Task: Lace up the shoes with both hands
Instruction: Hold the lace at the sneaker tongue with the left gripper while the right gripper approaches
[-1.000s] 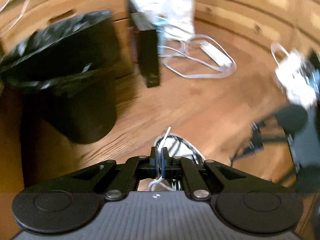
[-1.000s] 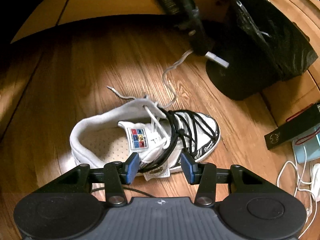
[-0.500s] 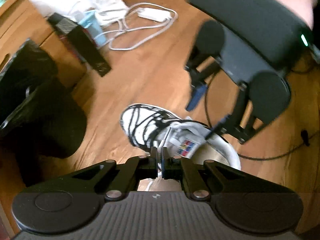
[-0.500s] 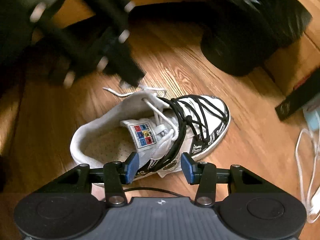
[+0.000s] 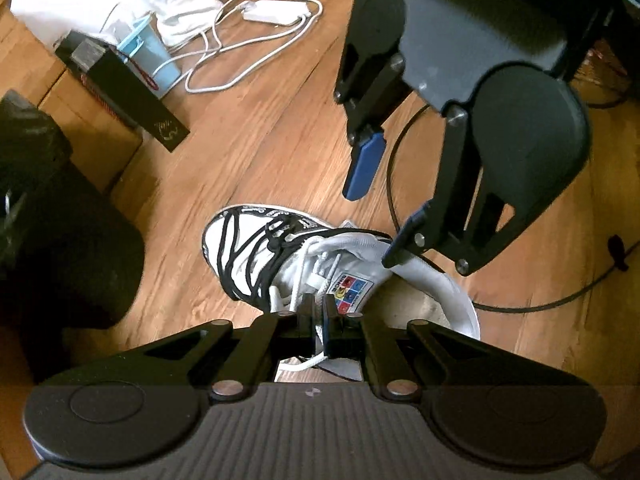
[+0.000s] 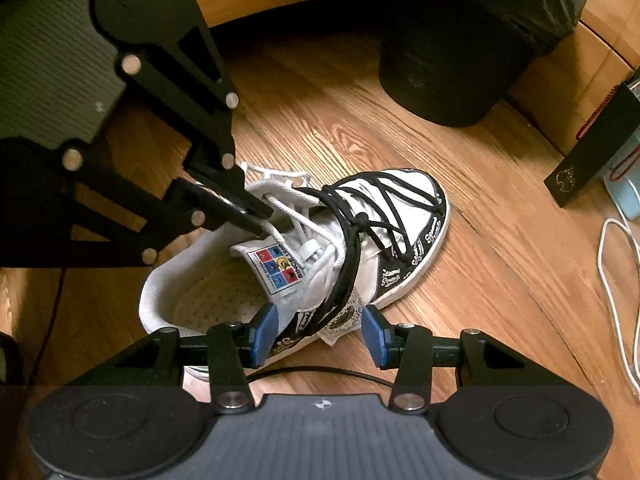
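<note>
While your left gripper [image 5: 316,316] stays low over the shoe's collar, its jaws are clenched on the white lace [image 5: 318,330], which runs up between the pads and hangs out beneath them as a short loose tail. Just beyond those fingertips sits the tongue label [image 5: 352,286], and the lace climbs from there into the upper eyelets.

Your right gripper [image 6: 318,334] hovers at the shoe's near side with its jaws spread wide and nothing between the blue pads [image 6: 264,332]; they straddle the flank of the shoe [image 6: 384,236] without touching it, as far as the right wrist view shows.

That shoe, a white sneaker with black trim, lies on the wooden floor [image 6: 500,240] between the two tools, toe pointing away from your right hand. Black cord [image 6: 384,200] criss-crosses the forefoot, and the white lace is threaded only near the top, so the step in hand looks like working the free end through the last upper eyelets.

For the next move, I judge you need to keep tension with the left while bringing the empty right pads in to the eyelet row, either to steady the flap or to take the tip as it comes through. Narrow the right jaws first; they are far too wide for a thin lace.

Farther off stand a black bin [image 6: 460,60], a dark box [image 5: 124,96] and a coil of white cable [image 5: 256,40], all well apart from the shoe.
</note>
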Tool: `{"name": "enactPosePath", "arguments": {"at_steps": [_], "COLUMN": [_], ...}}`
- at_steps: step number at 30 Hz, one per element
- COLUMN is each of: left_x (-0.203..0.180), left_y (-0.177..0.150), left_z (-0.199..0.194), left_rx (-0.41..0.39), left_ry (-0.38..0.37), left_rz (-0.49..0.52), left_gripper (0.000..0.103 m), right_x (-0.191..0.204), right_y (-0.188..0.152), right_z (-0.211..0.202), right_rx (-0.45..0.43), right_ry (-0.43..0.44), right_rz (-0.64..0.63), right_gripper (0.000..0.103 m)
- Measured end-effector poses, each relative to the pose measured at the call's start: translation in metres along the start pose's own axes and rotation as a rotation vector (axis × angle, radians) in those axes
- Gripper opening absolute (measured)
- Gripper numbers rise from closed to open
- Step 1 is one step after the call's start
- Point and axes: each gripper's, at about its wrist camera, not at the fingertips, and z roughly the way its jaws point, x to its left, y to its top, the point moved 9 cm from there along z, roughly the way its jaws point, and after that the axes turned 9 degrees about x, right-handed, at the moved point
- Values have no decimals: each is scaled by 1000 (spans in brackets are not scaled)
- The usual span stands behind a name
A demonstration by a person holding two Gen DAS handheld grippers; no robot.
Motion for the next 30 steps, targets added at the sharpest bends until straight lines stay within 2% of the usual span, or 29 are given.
{"name": "enactPosePath", "arguments": {"at_steps": [8,14,23,30], "left_x": [3,2,0,-3], "left_y": [1,2,5,5], "left_z": [8,9,18,21], "left_rx": [-11,-29,-46,-44], "left_ry": [-27,-57,-104,-91], "left_rz": [-53,-99,-158,-143], "left_gripper": [4,4,4,3], "right_x": [-3,0,-1,0], "right_y": [6,8,6,2], "right_z": [-6,-3,-2,-2], "right_rx": [-31,-29,-17,-3], "right_ry": [14,2,2,6], "right_rz": [71,72,80,83], "right_gripper": [49,40,40,40]}}
